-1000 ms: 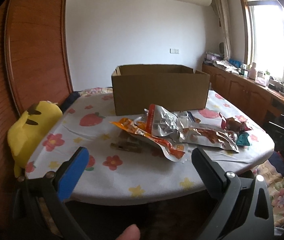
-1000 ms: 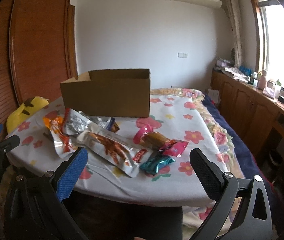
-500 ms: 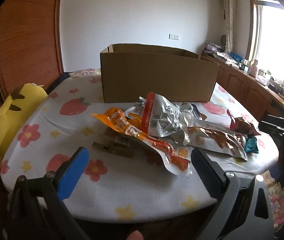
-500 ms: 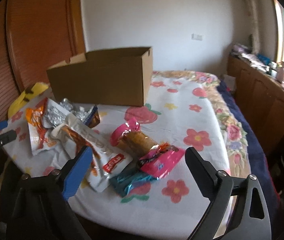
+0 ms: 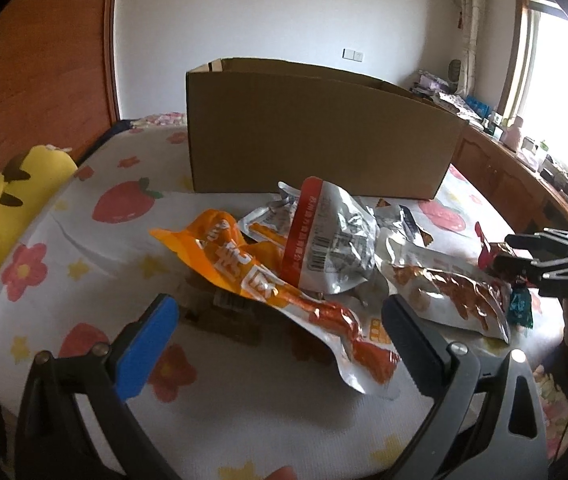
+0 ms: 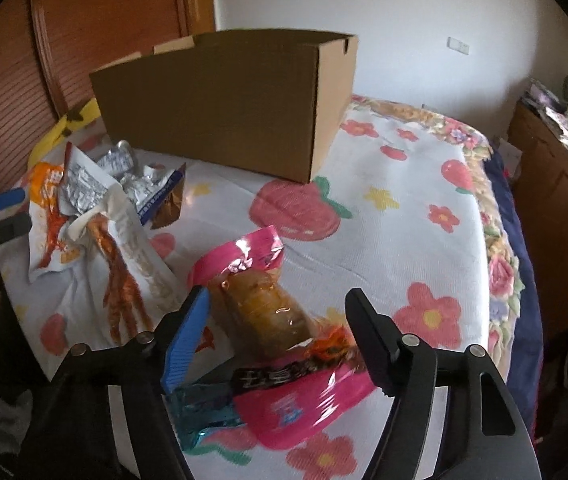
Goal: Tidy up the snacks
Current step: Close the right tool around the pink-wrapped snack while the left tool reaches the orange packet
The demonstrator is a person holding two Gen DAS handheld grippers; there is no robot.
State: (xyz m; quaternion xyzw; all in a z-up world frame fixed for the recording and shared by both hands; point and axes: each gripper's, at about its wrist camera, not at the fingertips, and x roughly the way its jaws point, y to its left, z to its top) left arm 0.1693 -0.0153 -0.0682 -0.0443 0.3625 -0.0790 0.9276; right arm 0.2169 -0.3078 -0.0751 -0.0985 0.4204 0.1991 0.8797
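A pile of snack packets lies on the flowered tablecloth (image 5: 83,248) in front of an open cardboard box (image 5: 316,132). My left gripper (image 5: 279,312) is open just above the near end of an orange packet (image 5: 243,268), beside a silver packet with a red stripe (image 5: 332,240) and a white chicken-feet packet (image 5: 444,292). My right gripper (image 6: 277,300) is open, its jaws closing around a clear pink-topped packet of brown food (image 6: 259,304). The blue pad sits next to the packet and the black finger stands apart from it. A pink packet (image 6: 304,404) and a teal one (image 6: 203,412) lie underneath.
A yellow plush toy (image 5: 11,200) sits at the table's left edge. The box (image 6: 223,108) stands at the back of the table. A wooden cabinet (image 6: 556,208) with clutter runs along the right wall under a window. The table edge is close below both grippers.
Both grippers have come forward and down toward the table and tilted lower. The right jaws have narrowed and now straddle the pink-topped packet. The left jaws stay wide.
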